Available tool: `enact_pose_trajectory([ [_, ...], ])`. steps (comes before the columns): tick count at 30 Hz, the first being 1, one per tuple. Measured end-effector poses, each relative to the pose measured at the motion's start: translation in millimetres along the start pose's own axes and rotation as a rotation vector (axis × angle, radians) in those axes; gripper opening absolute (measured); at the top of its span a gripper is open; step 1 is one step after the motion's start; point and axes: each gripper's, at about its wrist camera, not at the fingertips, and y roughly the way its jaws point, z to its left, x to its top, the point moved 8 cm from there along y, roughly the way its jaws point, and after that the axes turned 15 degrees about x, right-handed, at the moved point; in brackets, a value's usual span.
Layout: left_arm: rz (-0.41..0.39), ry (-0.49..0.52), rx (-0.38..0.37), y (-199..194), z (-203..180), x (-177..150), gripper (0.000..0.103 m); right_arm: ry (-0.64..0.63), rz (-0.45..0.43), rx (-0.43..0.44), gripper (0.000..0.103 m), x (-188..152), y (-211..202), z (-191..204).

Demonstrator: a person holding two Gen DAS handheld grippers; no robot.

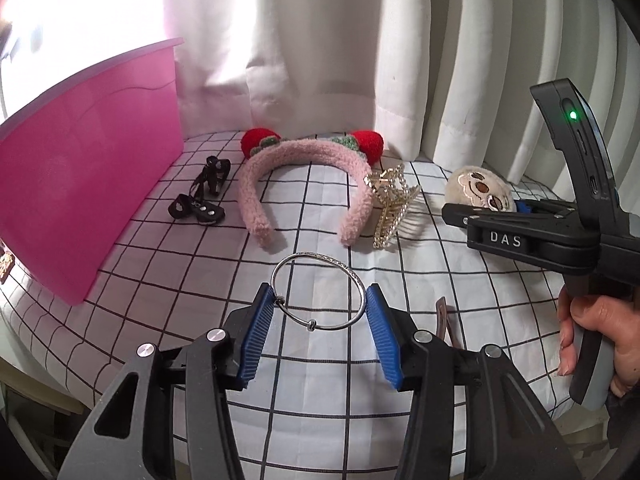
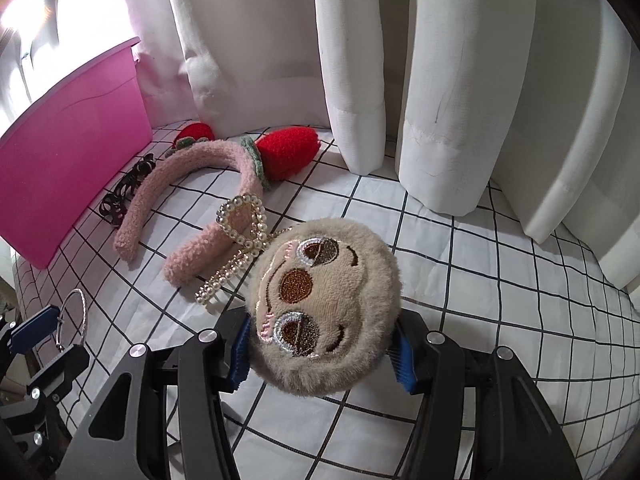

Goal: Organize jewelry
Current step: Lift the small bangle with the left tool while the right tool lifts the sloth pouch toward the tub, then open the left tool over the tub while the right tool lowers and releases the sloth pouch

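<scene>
My left gripper (image 1: pixel 320 312) is shut on a thin silver bangle (image 1: pixel 320 258), gripped across its width between the blue pads (image 1: pixel 262 324), above the checked cloth. It also shows in the right wrist view (image 2: pixel 74 320). My right gripper (image 2: pixel 320 354) is shut on a round beige plush sloth face (image 2: pixel 324 304); in the left wrist view the plush (image 1: pixel 480 190) shows behind the right gripper at the right. A pink fuzzy headband (image 1: pixel 304 184) with red strawberry ears, a pearl and gold hair claw (image 1: pixel 390 204) and black hair clips (image 1: pixel 204 196) lie on the cloth.
A pink plastic bin (image 1: pixel 88 184) stands at the left on the white checked cloth (image 1: pixel 400 280). White curtains (image 1: pixel 320 40) hang close behind. A brown snap clip (image 1: pixel 446 316) lies by the left gripper's right finger.
</scene>
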Motion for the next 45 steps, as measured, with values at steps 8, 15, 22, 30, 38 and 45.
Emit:
enact_pose_trajectory([
  [8,-0.105,-0.046,0.004,-35,30,49,0.046,-0.016,-0.061,0.017,0.054,28,-47,21],
  [15,-0.238,-0.104,0.016,-79,71,106,0.046,-0.064,-0.141,0.037,0.054,71,-85,59],
  [22,-0.345,-0.165,0.035,-113,126,154,0.046,-0.146,-0.228,0.102,0.054,124,-106,123],
  [30,-0.370,-0.219,0.149,-112,216,168,0.046,-0.220,-0.282,0.268,0.054,186,-88,220],
  [38,-0.293,-0.303,0.252,-80,309,157,0.046,-0.360,-0.186,0.390,0.054,220,-25,326],
  [45,-0.213,-0.321,0.277,-37,342,147,0.046,-0.387,-0.056,0.403,0.054,222,39,369],
])
